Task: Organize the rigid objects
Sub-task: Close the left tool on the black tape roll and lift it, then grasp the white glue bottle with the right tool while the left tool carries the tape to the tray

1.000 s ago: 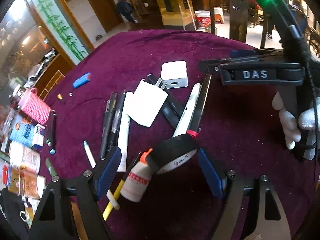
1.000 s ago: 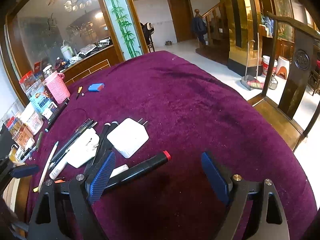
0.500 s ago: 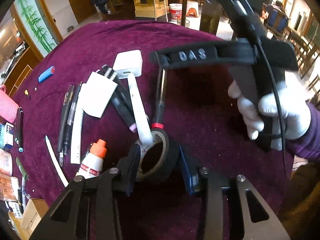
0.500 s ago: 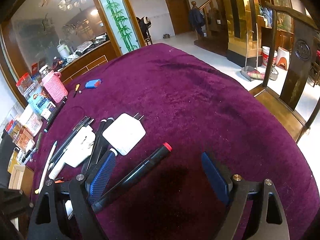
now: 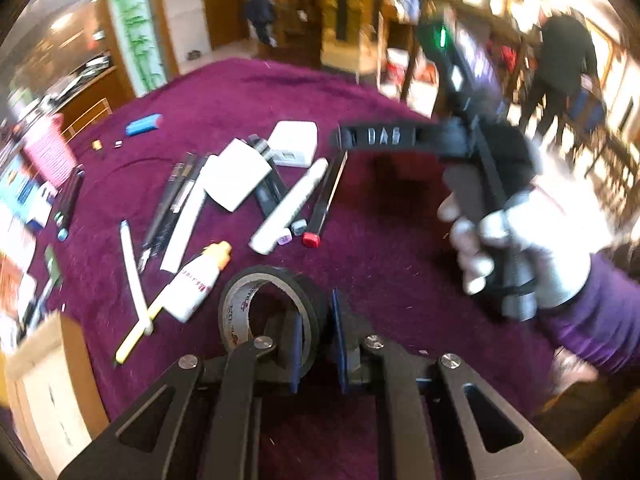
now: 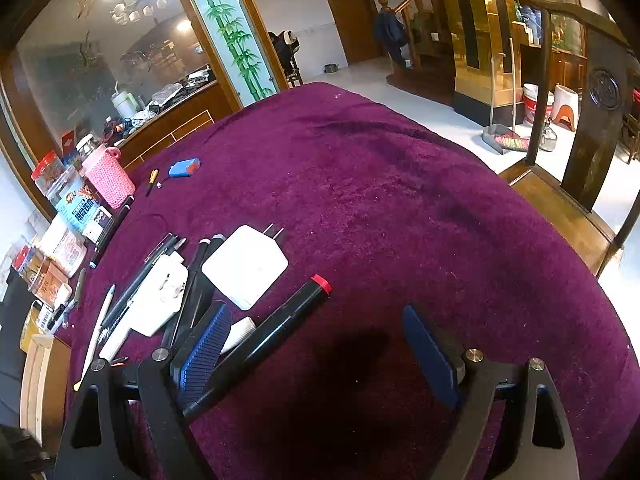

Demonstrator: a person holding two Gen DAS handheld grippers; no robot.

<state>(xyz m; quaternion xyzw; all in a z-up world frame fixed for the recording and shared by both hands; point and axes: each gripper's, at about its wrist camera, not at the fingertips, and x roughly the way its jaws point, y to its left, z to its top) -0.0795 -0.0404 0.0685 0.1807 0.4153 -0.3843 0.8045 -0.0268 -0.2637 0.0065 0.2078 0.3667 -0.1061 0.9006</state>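
On the purple-cloth counter [image 6: 400, 184], near its front edge, the left gripper [image 5: 314, 344] has its jaws closing on the black tape roll [image 5: 272, 312]: one pad sits inside the ring, the other outside, and the roll's wall is pinched between them. The roll stands on edge, w/ its open centre facing the left wrist camera. That view is motion-blurred.

Just left of the roll lies a white glue bottle [image 5: 198, 280] w/ orange cap, and beside that a white-and-yellow pen [image 5: 134, 280]. Further back is the loose pile: a red-capped black marker [image 5: 326, 200], a fat white marker [image 5: 292, 204] alongside it, dark pens [image 5: 172, 200], a white plug adapter [image 5: 238, 180] and a white charger block [image 5: 294, 144]. A blue lighter-like item [image 5: 144, 124] lies well apart, toward the far left of the counter.

The right gripper [image 6: 320, 352] hangs above the counter w/ jaws wide apart, nothing between the pads. In its own view the red-capped marker runs diagonally past the left pad, resting on the cloth; can't tell if pad & marker touch. The gloved right hand [image 5: 524, 240] holds that gripper's handle, seen from the left wrist camera.

A pink knit holder [image 6: 110, 180] and boxes crowd the counter's left edge.
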